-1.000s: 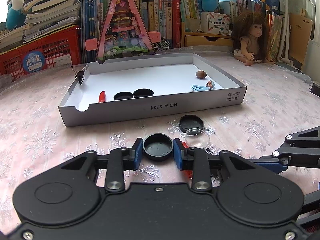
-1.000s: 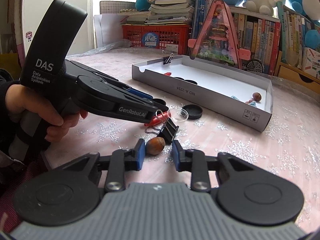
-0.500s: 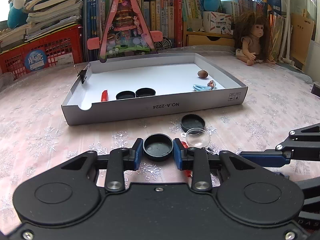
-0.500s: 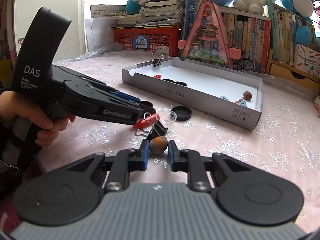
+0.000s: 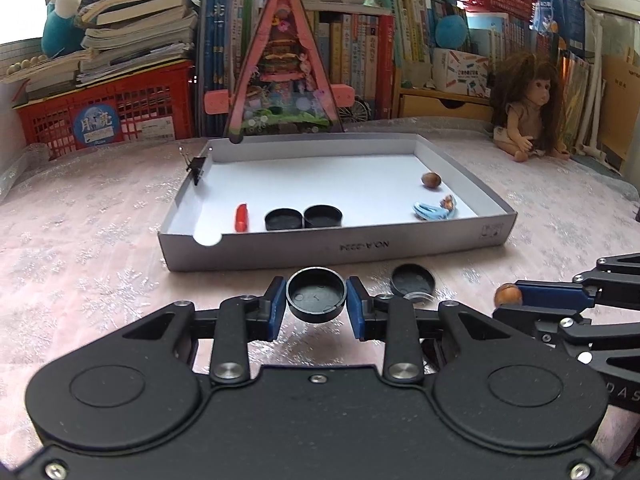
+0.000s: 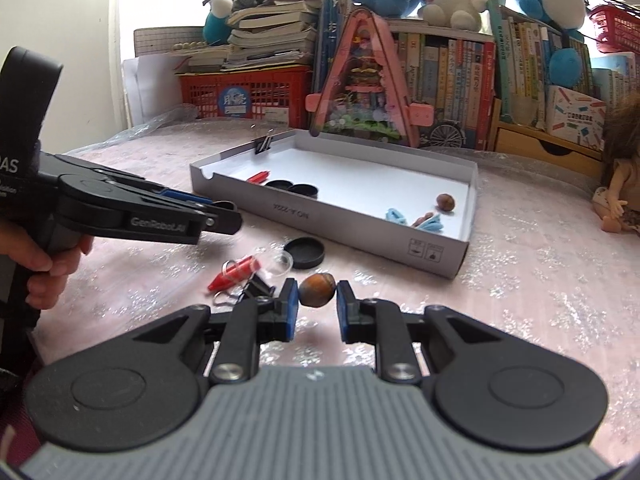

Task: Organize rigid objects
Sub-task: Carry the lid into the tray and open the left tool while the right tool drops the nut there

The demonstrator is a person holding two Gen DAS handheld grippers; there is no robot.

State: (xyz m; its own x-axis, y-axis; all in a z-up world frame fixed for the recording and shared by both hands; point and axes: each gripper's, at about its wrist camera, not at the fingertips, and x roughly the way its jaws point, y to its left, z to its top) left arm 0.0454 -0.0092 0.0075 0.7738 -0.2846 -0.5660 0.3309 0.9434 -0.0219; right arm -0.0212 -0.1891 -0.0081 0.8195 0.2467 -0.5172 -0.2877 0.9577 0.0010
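Observation:
In the left wrist view my left gripper (image 5: 316, 300) is shut on a round black cap (image 5: 316, 294), held just short of the tray's front wall (image 5: 400, 246). My right gripper (image 6: 317, 294) is shut on a brown nut (image 6: 317, 289), its blue pads pressing both sides. The left wrist view shows that nut (image 5: 507, 295) at the right gripper's tip, lower right. The grey-walled white tray (image 6: 360, 236) holds two black caps (image 5: 283, 218), a red piece (image 5: 241, 217), another nut (image 5: 431, 180) and a blue clip (image 5: 434, 211).
On the pink cloth before the tray lie a black cap (image 6: 304, 252), a clear dome lid (image 6: 278, 261), a red piece (image 6: 236, 274) and a black binder clip (image 6: 256, 288). Another binder clip (image 5: 197, 166) grips the tray's left wall. A doll (image 5: 528, 112), shelves and a red crate stand behind.
My right jaws closed on the nut, which now sits a little above the cloth and the binder clip. The left gripper kept its hold on the cap and tilted slightly.

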